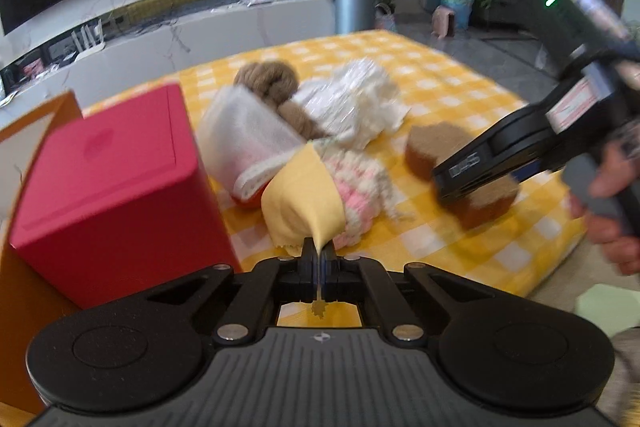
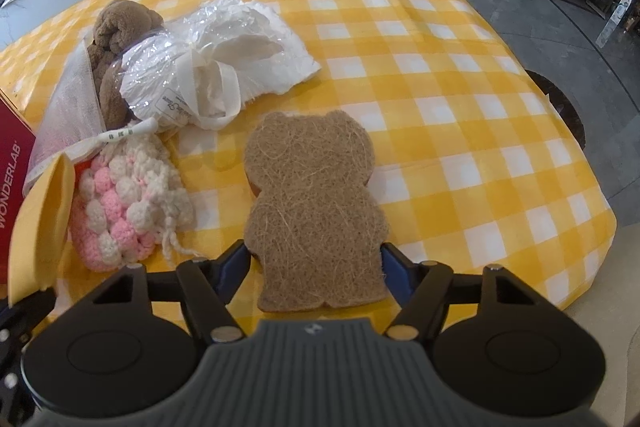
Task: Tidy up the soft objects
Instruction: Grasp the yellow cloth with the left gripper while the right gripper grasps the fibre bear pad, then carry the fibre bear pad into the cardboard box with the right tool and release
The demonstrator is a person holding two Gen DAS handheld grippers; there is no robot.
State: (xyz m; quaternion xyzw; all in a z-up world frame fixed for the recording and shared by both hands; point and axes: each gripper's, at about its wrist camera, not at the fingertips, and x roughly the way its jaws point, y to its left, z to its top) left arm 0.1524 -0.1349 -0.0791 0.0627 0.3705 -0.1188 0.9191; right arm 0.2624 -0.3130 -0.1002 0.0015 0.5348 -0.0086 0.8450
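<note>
Pinching a yellow cloth (image 1: 304,199), the left gripper (image 1: 319,251) has its fingers pressed together on the cloth's corner, tilted down beside a red box (image 1: 116,187). Angled steeply down, the right gripper (image 2: 316,267) holds its fingers spread around the lower end of a bear-shaped sponge (image 2: 316,203), head pointing away. Checked table (image 2: 460,107) lies bare to the right, up to its edge.
</note>
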